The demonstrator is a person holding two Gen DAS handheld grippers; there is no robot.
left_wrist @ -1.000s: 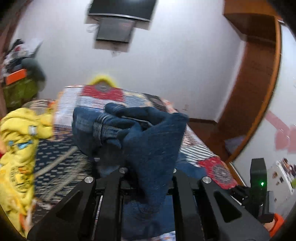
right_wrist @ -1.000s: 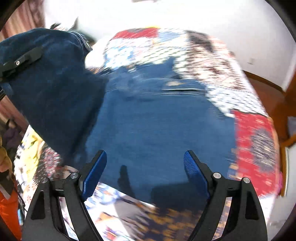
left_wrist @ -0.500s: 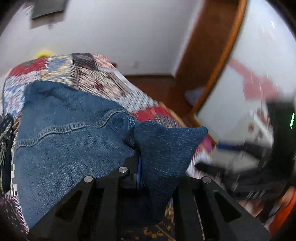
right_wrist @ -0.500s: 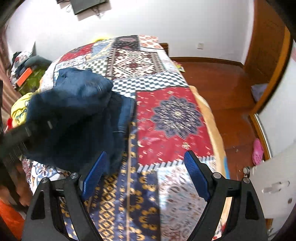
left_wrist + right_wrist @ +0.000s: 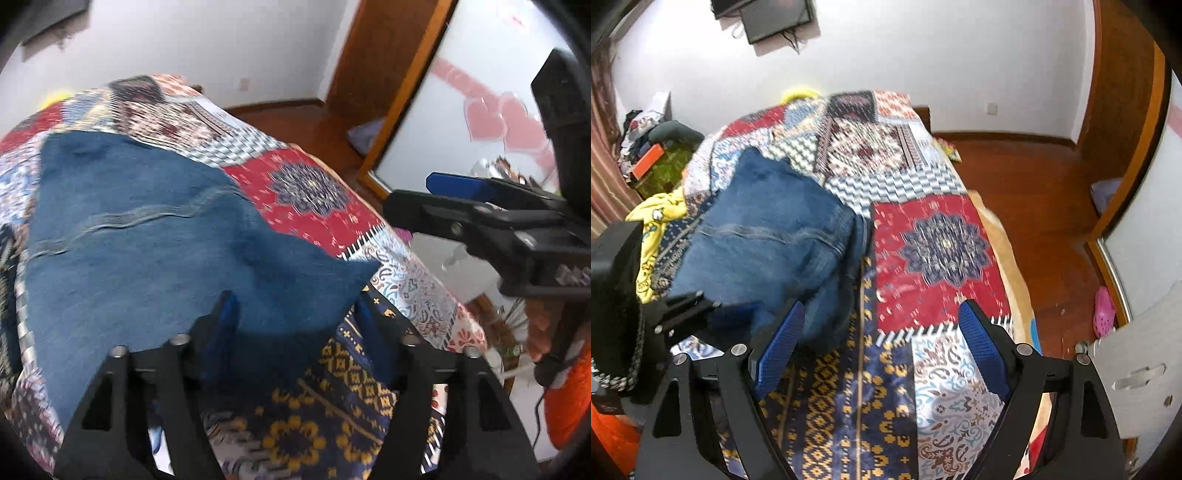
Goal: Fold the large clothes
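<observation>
Blue jeans (image 5: 140, 236) lie folded on the patchwork bed cover (image 5: 306, 184). My left gripper (image 5: 295, 314) is open, its fingers on either side of the near corner of the jeans. In the right wrist view the jeans (image 5: 764, 236) lie left of centre on the bed. My right gripper (image 5: 882, 350) is open and empty above the cover, right of the jeans. It also shows in the left wrist view (image 5: 454, 199) at the right. The left gripper (image 5: 683, 314) shows at the left edge of the right wrist view.
A yellow garment (image 5: 657, 218) lies on the bed left of the jeans. The wooden floor (image 5: 1034, 192) and a door frame (image 5: 1123, 147) are to the right. A pink shoe (image 5: 1104, 310) lies on the floor. Clutter (image 5: 646, 147) is stacked at the far left.
My left gripper carried the jeans' end over the rest, laid it down and opened. My right gripper has stayed open and pulled off to the right.
</observation>
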